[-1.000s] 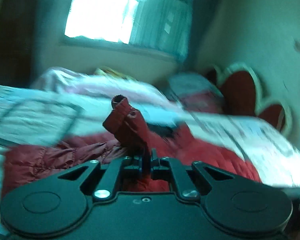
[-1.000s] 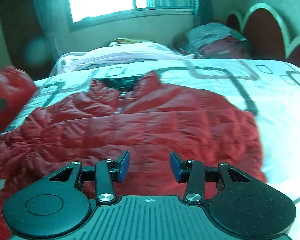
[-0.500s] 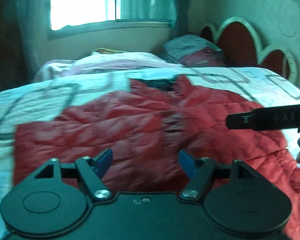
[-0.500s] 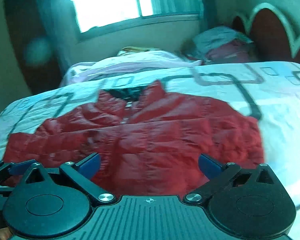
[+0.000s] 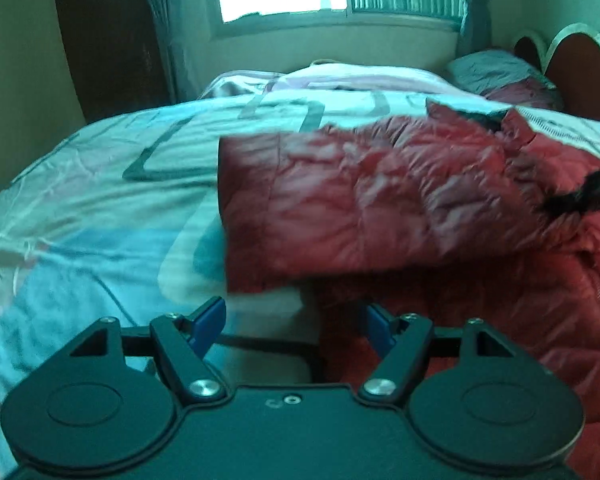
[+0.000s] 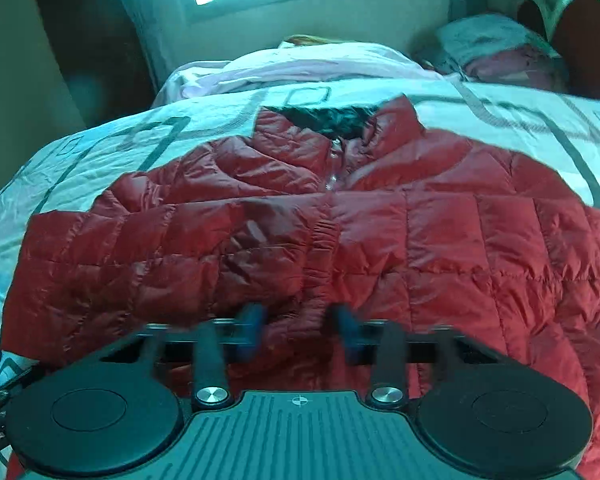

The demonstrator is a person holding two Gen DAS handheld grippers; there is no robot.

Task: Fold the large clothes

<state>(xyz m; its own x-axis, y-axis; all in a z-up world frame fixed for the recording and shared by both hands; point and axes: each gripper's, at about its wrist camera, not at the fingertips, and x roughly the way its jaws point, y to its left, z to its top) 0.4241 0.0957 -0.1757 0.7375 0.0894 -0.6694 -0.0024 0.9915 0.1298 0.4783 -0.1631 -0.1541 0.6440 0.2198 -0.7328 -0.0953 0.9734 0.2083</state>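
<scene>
The left gripper hangs with its blue pads apart and nothing between them, over the jacket's near left edge. The right gripper has just been closing; its blurred pads stand a little apart over the jacket's hem, clamping nothing I can see. The red puffer jacket lies flat on the bedspread, sleeve folded across. Bare bedspread lies left of the jacket, pillows beyond its collar.
</scene>
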